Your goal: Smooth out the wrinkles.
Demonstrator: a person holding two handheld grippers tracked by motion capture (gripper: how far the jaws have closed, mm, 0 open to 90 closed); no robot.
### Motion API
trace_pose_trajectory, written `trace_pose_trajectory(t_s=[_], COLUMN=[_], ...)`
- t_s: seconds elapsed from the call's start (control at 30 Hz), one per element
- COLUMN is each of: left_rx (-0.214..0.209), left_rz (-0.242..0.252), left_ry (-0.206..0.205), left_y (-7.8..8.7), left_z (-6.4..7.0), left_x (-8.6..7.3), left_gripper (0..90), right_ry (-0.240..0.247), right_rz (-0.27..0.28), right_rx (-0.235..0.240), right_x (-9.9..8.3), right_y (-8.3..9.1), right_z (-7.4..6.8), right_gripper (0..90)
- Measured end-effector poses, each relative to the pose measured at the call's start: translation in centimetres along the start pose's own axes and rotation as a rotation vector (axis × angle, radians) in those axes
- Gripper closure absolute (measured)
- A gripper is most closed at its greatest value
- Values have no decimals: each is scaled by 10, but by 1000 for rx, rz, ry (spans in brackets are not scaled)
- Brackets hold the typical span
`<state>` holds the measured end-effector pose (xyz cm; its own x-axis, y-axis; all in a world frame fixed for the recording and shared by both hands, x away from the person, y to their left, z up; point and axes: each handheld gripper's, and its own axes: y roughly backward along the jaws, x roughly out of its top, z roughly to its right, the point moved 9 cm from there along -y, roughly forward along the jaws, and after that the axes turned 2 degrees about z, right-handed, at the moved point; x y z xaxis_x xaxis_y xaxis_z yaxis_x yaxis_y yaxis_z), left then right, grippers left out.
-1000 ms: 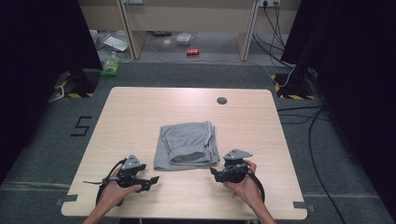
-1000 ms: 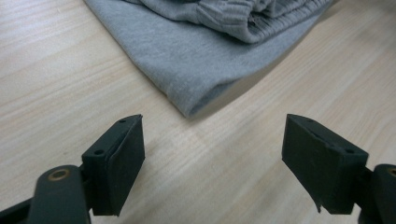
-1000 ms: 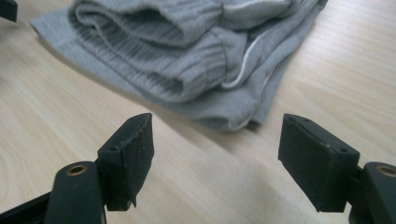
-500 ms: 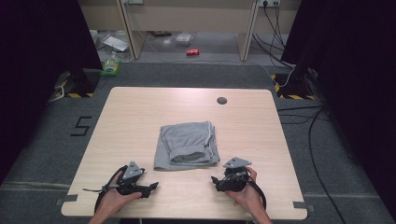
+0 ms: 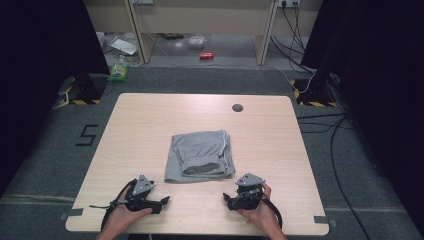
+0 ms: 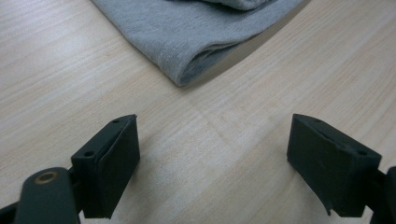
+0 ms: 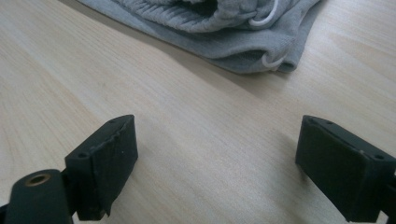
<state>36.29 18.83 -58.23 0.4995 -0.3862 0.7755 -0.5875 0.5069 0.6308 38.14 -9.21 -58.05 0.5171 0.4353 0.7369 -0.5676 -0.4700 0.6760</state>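
Here, folded grey shorts [image 5: 200, 156] lie lengthwise away from the person, while the left gripper [image 5: 162, 202] and right gripper [image 5: 228, 200] rest spread and empty on the table [image 5: 280, 150].

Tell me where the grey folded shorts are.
In the high view the grey folded shorts lie mid-table, just beyond and between the left gripper and right gripper.

Desk [image 5: 150, 125]: light wood-grain top with rounded corners, standing on grey carpet, with a small dark round grommet [image 5: 237, 107] near its far edge, right of centre. Folded grey garment [image 5: 200, 155] lies flat at mid-desk, white drawstring showing along its right side. Left tool [image 5: 161, 203] and right tool [image 5: 229, 201] sit at the near edge, each just short of the garment, jaws apart.
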Motion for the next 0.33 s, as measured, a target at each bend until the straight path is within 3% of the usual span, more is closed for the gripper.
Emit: trace_pose_trajectory(t_s=[0.33], left_rx=[0], left_rz=[0], left_ry=[0], left_y=[0], left_z=[0], left_x=[0], left_gripper=[161], right_ry=[1], right_rz=[4], right_rx=[3], right_x=[0], right_y=[-1], right_z=[0], right_gripper=[121])
